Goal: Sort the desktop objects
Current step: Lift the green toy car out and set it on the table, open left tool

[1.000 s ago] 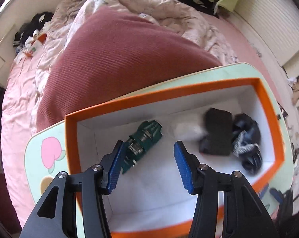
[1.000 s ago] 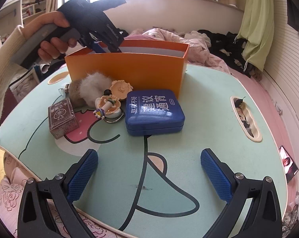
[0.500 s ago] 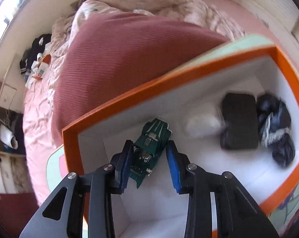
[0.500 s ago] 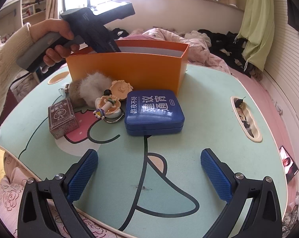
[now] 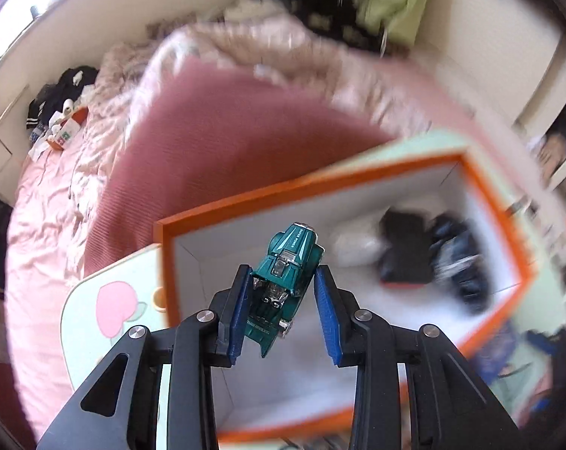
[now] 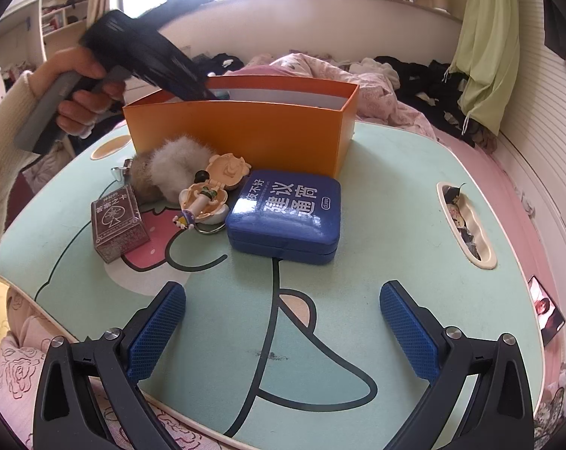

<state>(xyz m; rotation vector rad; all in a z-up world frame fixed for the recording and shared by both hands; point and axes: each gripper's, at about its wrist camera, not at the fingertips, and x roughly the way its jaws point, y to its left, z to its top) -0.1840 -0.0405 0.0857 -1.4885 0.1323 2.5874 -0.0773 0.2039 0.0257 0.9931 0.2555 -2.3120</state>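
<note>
My left gripper is shut on a green toy car and holds it nose-up above the white floor of the orange box. In the right wrist view a hand holds that left gripper, which dips over the box's left end. My right gripper stands open and empty over the near part of the mint table. In front of the box lie a blue case, a brown card box, a furry pompom and a small figurine keychain.
Inside the box lie a white item, a black block and a dark bundle. A slot in the table at the right holds small bits. A bed with pink bedding and clothes surrounds the table.
The left jaws closed on the green car, which lay on the box floor, and raised it. The right gripper has not moved.
</note>
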